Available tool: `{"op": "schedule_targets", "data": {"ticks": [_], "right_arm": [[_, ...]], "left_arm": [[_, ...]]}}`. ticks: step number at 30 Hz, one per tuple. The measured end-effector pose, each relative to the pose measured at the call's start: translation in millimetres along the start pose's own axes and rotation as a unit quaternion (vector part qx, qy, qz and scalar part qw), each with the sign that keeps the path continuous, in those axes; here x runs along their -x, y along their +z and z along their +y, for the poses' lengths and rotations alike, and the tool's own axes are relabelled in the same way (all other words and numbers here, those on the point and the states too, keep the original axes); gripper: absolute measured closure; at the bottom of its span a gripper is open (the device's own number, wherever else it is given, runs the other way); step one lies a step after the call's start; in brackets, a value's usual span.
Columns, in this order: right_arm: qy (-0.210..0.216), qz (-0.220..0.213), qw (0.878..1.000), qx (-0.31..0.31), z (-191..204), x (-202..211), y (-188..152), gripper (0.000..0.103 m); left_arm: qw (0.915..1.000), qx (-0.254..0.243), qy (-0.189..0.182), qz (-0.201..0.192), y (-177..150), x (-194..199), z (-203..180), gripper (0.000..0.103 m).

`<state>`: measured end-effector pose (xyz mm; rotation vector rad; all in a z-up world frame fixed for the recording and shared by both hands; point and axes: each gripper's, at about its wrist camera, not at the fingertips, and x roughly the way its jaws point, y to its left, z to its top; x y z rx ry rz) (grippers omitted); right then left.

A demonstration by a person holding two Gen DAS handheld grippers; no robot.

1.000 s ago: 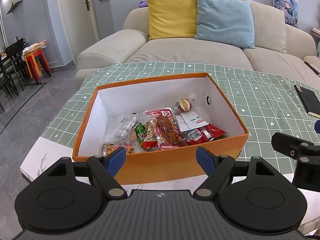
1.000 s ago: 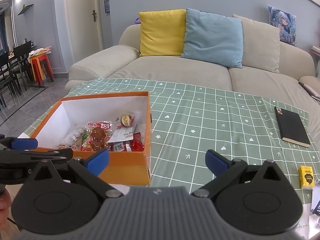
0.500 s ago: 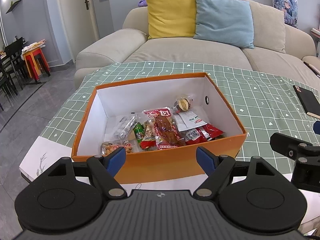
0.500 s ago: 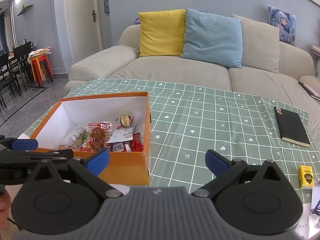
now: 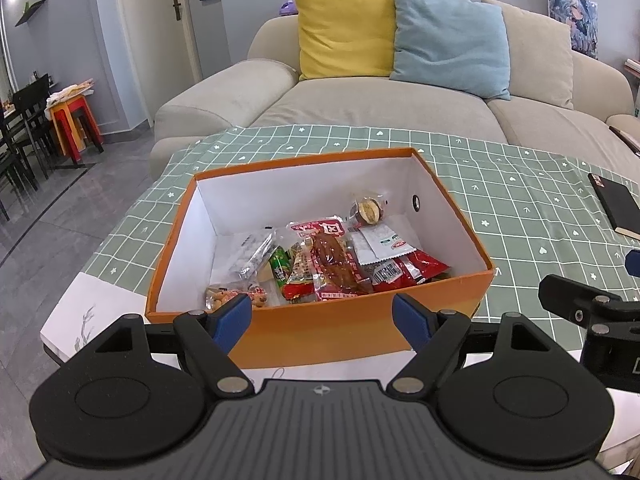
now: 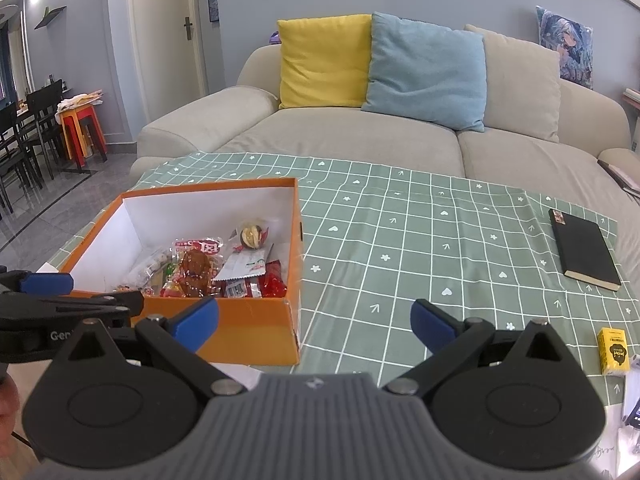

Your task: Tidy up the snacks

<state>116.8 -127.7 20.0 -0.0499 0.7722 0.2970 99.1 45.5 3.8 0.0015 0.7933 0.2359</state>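
Green checked tablecloth (image 6: 440,248) covers the table. On it, the orange box (image 5: 320,332) holds the snack packets (image 5: 332,264), piled toward its near right corner. My left gripper (image 5: 322,318) and right gripper (image 6: 314,322) are both spread wide, empty. Black notebook (image 6: 584,250) and small yellow carton (image 6: 614,350) lie apart at right.

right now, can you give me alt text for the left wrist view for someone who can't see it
An open orange box holding a pile of wrapped snacks sits on a green checked tablecloth, just ahead of the open, empty left hand-held gripper. A beige sofa with a yellow cushion and a blue cushion stands behind.
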Motion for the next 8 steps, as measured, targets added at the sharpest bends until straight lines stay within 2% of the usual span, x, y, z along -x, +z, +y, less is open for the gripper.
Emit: {"op": "schedule_targets", "data": {"ticks": [8], "right_arm": [[-0.001, 0.001, 1.0, 0.0, 0.0, -0.1, -0.1, 0.004]], "left_arm": [[0.9999, -0.001, -0.014, -0.006, -0.1, 2.8, -1.4, 0.009]]}}
